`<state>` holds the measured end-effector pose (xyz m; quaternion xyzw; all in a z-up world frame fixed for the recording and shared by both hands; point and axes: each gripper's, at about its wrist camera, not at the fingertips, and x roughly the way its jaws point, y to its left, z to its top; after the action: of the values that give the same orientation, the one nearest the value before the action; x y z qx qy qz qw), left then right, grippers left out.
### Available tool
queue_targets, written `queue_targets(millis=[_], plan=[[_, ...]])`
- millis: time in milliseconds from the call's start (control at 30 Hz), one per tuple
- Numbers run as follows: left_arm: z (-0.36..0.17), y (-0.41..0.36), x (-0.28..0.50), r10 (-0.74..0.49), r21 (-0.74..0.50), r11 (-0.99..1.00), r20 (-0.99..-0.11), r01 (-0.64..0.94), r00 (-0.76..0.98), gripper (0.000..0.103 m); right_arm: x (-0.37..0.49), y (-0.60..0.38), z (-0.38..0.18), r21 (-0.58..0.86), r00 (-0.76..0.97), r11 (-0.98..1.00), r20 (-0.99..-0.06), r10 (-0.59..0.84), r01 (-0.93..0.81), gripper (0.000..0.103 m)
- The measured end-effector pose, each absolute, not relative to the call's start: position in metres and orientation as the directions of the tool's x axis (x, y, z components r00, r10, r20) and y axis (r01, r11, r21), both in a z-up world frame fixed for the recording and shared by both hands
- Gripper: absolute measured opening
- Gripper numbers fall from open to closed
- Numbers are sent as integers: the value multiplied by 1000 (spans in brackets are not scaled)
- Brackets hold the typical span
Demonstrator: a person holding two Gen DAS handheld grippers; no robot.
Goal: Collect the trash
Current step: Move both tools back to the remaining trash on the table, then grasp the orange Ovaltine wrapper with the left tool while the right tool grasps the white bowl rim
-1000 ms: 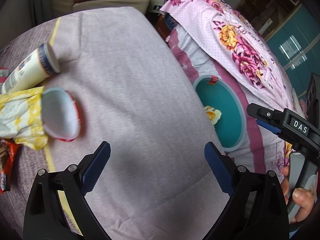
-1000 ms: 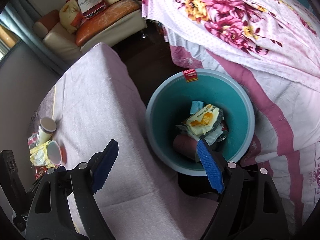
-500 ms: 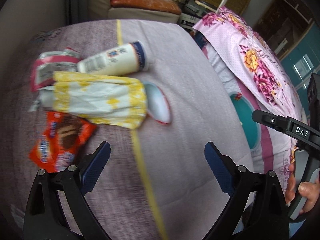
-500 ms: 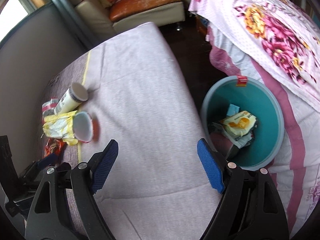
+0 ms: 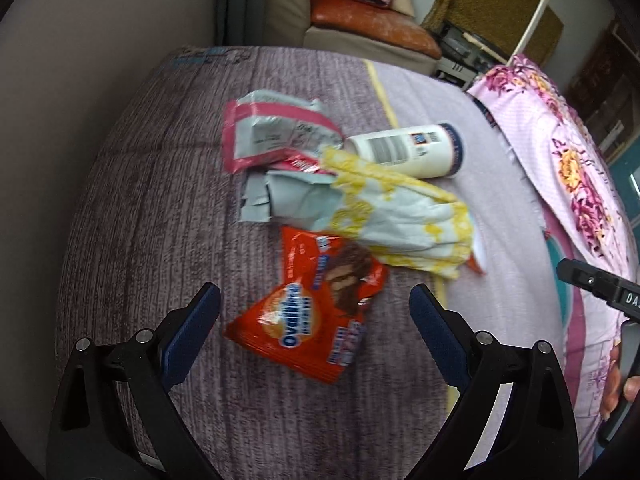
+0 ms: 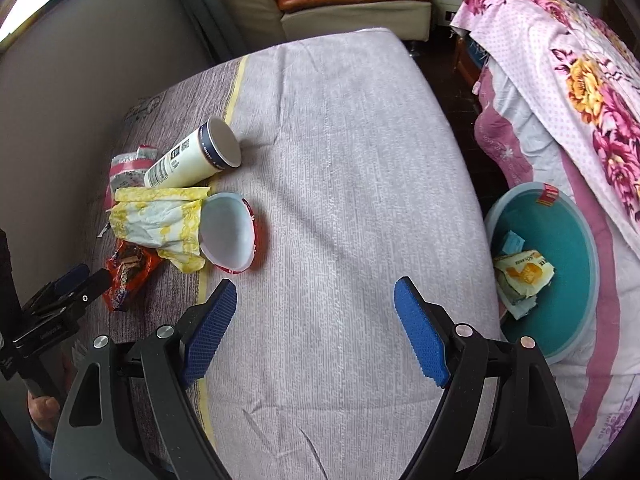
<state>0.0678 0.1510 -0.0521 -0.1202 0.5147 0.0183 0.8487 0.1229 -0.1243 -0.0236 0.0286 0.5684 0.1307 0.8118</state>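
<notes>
**Trash heap on worktop, both hand-held grippers empty**

Where the trash sits: one loose heap on the cloth-covered worktop (image 6: 340, 184), w/ the orange Ovaltine wrapper (image 5: 316, 316) nearest the left hand-held gripper (image 5: 314, 320), lying between and just beyond its blue pads. Jaws wide apart, nothing held, pads not touching the wrapper.

Touching the wrapper's far edge is a crumpled yellow-and-white bag (image 5: 404, 220), partly over it. Behind that: torn grey paper (image 5: 280, 200), a pink-and-grey pouch (image 5: 272, 132), and a white paper cup (image 6: 192, 158) on its side, mouth toward the bare cloth. A red-rimmed white bowl (image 6: 230, 236) lies tipped beside the yellow bag, partly under it.

Right of the worktop, lower down, stands a teal bin (image 6: 576, 248) w/ a red sticker on its rim. Inside: a yellow-printed packet (image 6: 524, 272) and bits of pale-blue paper. Flowered pink bedding (image 6: 580, 80) hangs just beside the bin.

Right hand-held gripper (image 6: 316, 328) hovers over bare cloth, angled down, jaws wide, empty; heap is off to its left, bin to its right. Fingers (image 5: 624, 384) of the person's hand show on its handle in the left wrist view.
</notes>
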Motion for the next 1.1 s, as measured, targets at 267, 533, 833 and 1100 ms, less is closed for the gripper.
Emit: queue_targets(millis=[267, 533, 833, 1100], plan=[[-76, 164, 68, -89, -169, 974, -898, -152, 430, 95, 144, -94, -41, 190, 316, 957, -914, 254, -217, 74], [-88, 164, 65, -70, -150, 978, -889, -143, 452, 95, 160, -66, -65, 177, 290, 944, -921, 259, -280, 52], [-85, 159, 48, -45, -120, 985, -869, -121, 493, 68, 163, -46, -80, 145, 301, 937, -921, 245, -319, 41], [-83, 157, 40, -63, -152, 979, -861, -136, 504, 57, 155, -48, -81, 148, 314, 930, -914, 259, -335, 8]])
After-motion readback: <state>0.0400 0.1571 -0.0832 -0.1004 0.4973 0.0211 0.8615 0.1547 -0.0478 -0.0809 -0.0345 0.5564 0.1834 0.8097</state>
